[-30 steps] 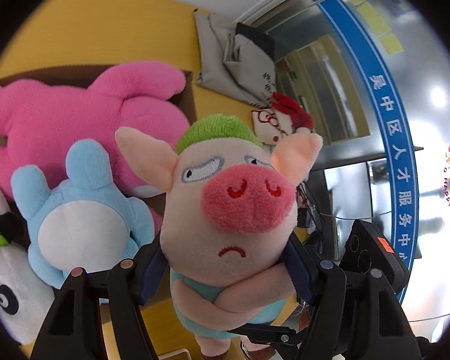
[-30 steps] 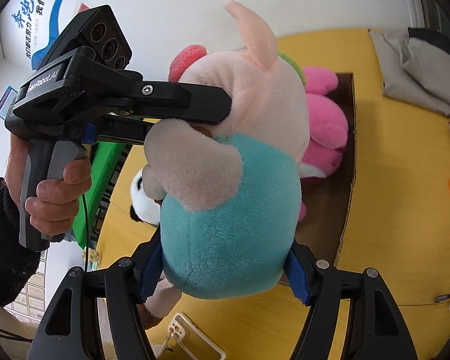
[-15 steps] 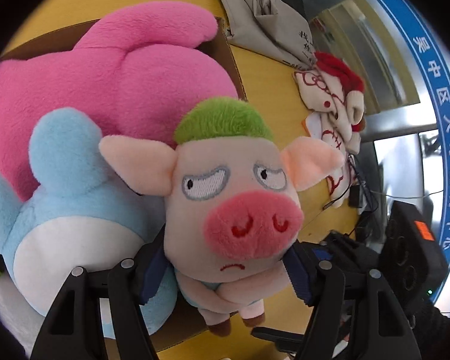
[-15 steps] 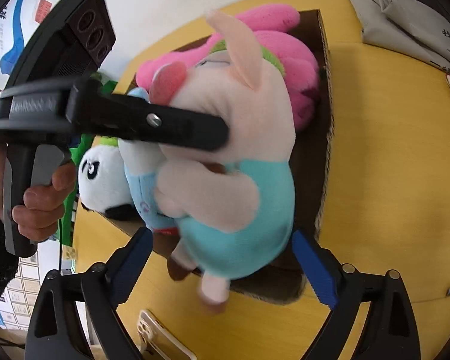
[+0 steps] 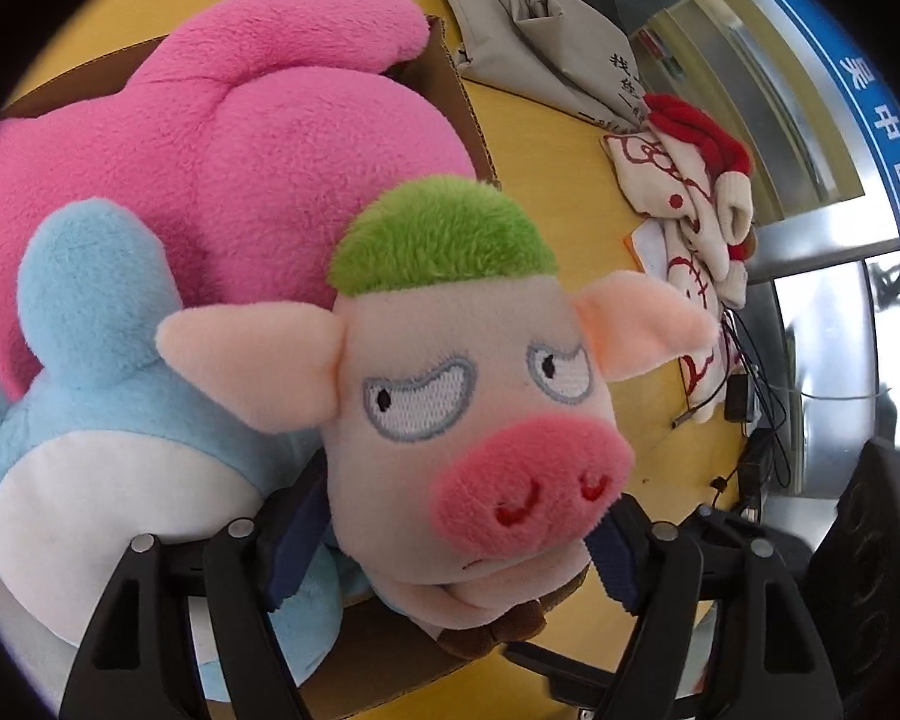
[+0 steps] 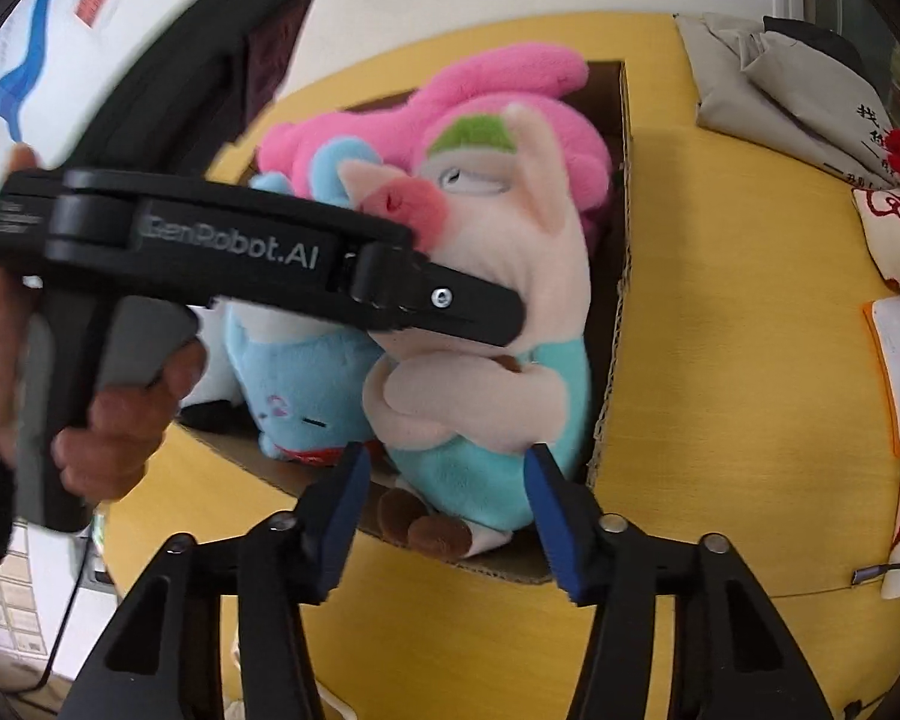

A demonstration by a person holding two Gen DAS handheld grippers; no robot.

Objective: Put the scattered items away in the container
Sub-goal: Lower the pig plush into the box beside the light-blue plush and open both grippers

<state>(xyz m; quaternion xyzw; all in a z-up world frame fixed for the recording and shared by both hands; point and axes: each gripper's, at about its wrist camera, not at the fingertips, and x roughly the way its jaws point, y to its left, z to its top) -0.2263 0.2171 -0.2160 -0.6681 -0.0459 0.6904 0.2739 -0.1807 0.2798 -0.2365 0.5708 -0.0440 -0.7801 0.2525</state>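
Now, L jaws: left gripper [image 5: 450, 540] pads on pig plush [image 5: 468, 420] head, opening.
R jaws: right gripper [image 6: 444, 498] closing, astride its teal belly.
Pig: at cardboard box [image 6: 621, 276] near-right edge.
Risk: perched on blue plush [image 5: 90, 420]; could tip out onto table [image 6: 720, 300].

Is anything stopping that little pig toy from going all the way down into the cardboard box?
Partly. The pig toy is over the cardboard box, but the pink plush and blue plush already fill much of it, lying right behind and beside the pig.
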